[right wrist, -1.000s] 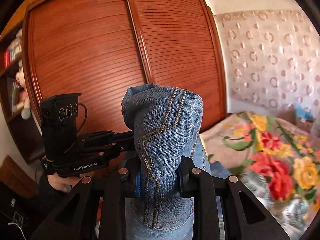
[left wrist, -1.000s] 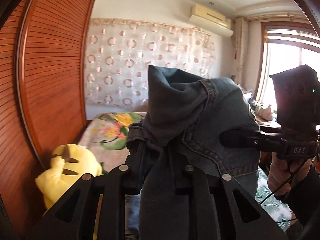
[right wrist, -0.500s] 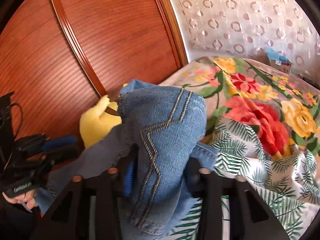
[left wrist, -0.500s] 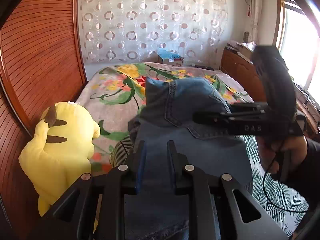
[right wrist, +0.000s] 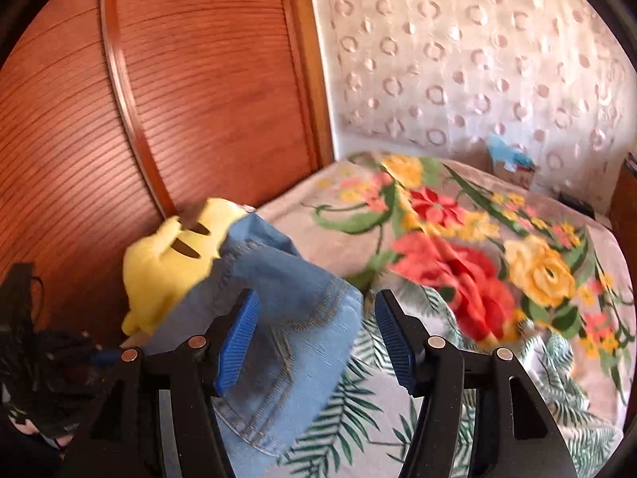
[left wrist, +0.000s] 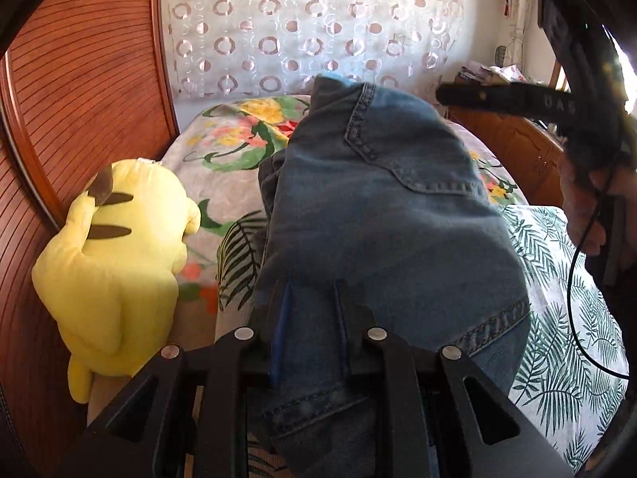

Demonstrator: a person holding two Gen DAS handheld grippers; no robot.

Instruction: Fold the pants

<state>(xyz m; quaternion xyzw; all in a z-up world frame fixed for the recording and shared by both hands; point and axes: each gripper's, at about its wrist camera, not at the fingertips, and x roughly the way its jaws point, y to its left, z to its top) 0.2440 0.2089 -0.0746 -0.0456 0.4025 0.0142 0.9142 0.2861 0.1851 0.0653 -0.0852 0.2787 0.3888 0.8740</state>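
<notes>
While the jeans (left wrist: 382,215) are pinched by the left gripper (left wrist: 310,322) over the bed (right wrist: 497,398) beside the yellow plush toy (left wrist: 115,247), and freed by the parted right gripper (right wrist: 314,334), they should be lowered flat

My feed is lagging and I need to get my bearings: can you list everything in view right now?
jeans: one pair, blue denim, draped over the bed, near end in the left claw
bed cover: one, floral with a palm-leaf part, across the bed
plush toy: one, yellow, on the bed against the wardrobe
wardrobe doors: slatted, reddish wood, beside the bed
curtain: one, pale with ring pattern, behind the bed
small box: one, blue top, far end of bed
left claw: black, shut on the jeans
right claw: black with blue pads, open, denim beside one pad
hand: one, holding the right claw's handle
</notes>
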